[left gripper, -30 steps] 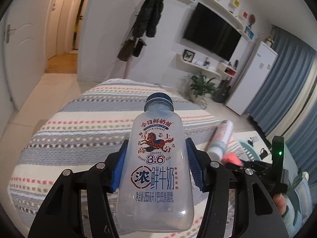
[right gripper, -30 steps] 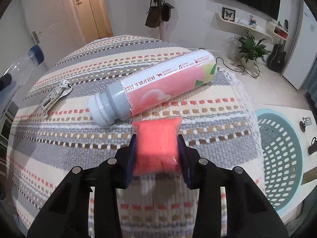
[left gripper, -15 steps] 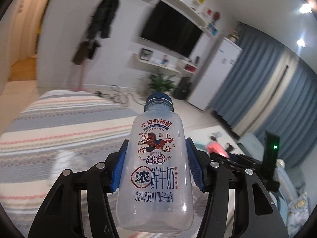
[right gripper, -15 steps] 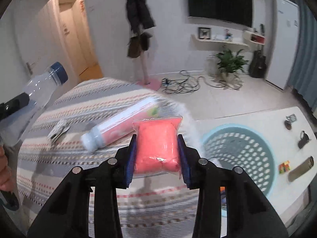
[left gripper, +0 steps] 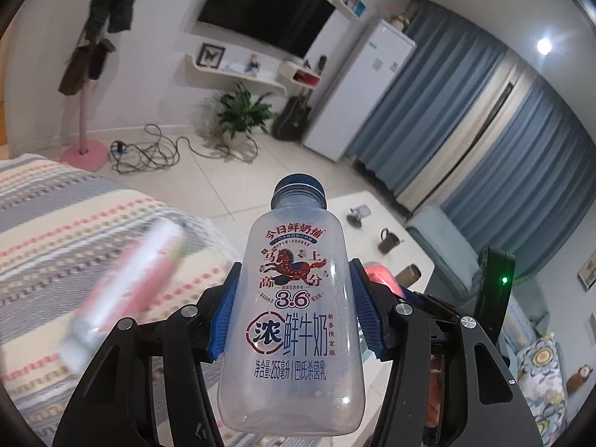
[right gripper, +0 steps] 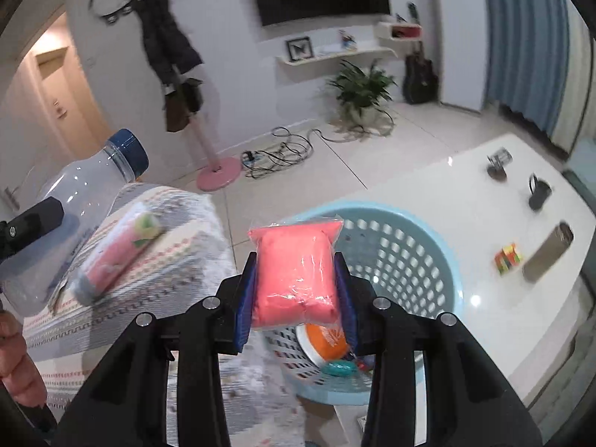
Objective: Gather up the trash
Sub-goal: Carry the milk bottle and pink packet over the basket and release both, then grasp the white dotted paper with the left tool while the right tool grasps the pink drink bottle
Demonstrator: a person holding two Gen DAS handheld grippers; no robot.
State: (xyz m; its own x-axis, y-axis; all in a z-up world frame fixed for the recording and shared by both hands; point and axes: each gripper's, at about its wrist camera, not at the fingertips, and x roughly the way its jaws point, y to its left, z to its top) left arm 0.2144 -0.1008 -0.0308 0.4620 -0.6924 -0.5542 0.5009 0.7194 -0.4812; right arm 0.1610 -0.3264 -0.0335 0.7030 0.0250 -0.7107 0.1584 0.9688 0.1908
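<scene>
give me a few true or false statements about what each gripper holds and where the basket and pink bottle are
1. The left gripper is shut on a clear milk bottle with a blue cap. True.
2. The right gripper is empty. False: its fingers clamp a pink packet.
3. The blue basket is empty. False: an orange item and a teal one lie inside.
4. A pink bottle lies on the striped bed cover. True.
5. The pink bottle stands upright. False: it lies on its side.
</scene>
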